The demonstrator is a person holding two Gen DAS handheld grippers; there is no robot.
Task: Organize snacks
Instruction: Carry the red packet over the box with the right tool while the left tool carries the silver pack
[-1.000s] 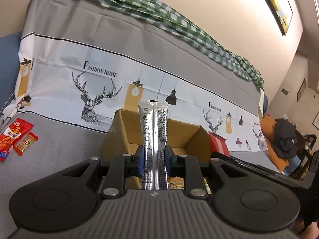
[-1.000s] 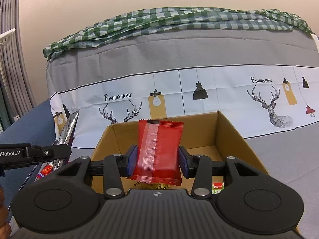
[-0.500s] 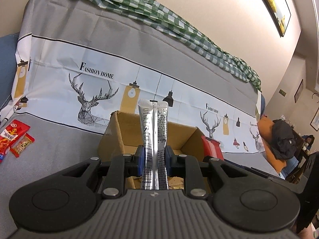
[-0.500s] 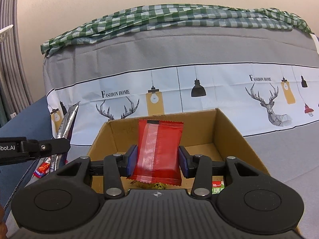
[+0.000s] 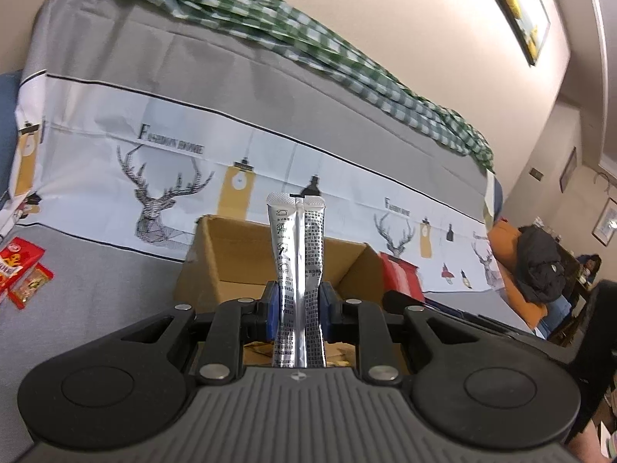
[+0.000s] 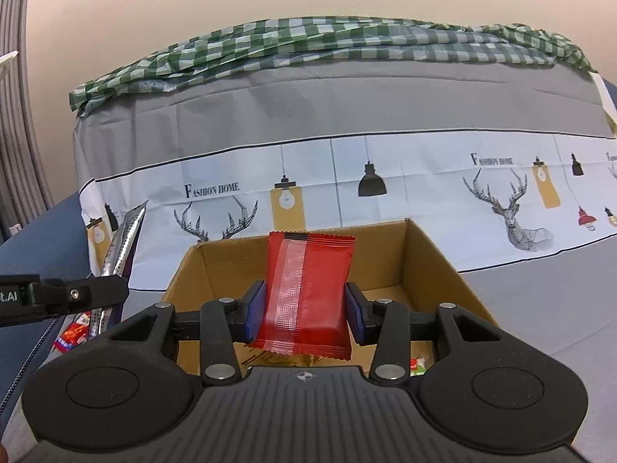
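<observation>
Little has shifted since a second ago: both grippers keep their packets clamped, and only the sofa backdrop slides slightly in each view. In the left wrist view, the left gripper (image 5: 297, 308) has its blue pads pinched close together on a silver stick sachet (image 5: 296, 266), which stands upright at 12 o'clock from the gripper body, in front of the open cardboard box (image 5: 216, 266). Two small red snack packets (image 5: 23, 270) lie on the grey sofa cover (image 5: 96, 281) at 9 o'clock, well apart from the box.

In the right wrist view, the right gripper (image 6: 304, 310) holds its pads wider, pressed on the two sides of a red snack packet (image 6: 308, 293) that stands upright over the same box (image 6: 432, 270). A few wrappers show on the box floor, too hidden to name. At 9 o'clock the left gripper's finger (image 6: 77, 293) reaches in with the silver sachet rising above it. A green checked cloth (image 6: 327, 46) drapes the sofa back at 12 o'clock.
</observation>
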